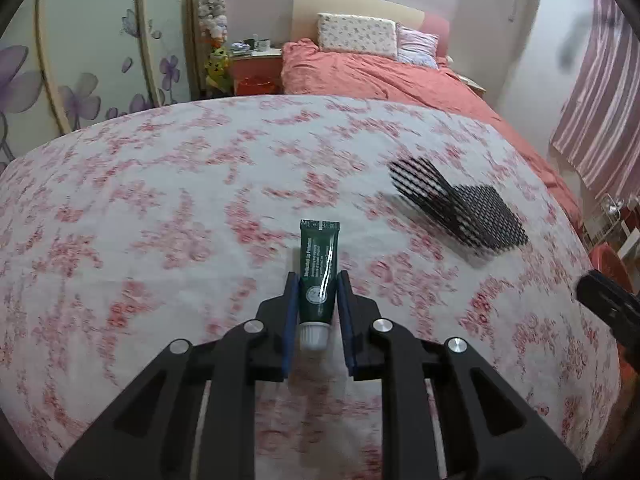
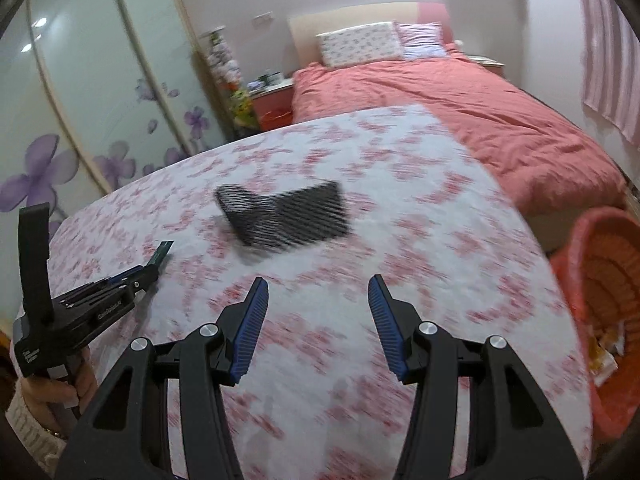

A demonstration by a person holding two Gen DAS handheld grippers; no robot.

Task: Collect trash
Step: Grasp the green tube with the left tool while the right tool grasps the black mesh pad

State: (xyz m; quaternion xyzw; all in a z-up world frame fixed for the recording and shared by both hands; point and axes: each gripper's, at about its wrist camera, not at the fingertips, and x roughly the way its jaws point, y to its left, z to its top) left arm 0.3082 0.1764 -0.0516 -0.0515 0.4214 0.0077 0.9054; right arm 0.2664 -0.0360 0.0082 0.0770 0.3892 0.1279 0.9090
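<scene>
- Your left gripper (image 1: 318, 294) pinches the green tube (image 1: 319, 268), frame centre, above the floral tabletop (image 1: 160, 200).
- Your right gripper (image 2: 318, 300) has its 2 fingers spread, holding nothing.
- Black mesh piece (image 2: 286, 216) lies upper centre.

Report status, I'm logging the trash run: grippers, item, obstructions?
Left gripper shut on green tube, over the floral table. Right gripper open, holding nothing. Black mesh piece lies ahead on table. Orange basket right of table.

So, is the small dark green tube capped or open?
Capped: the small dark green tube shows its white cap, in the left gripper.
</scene>
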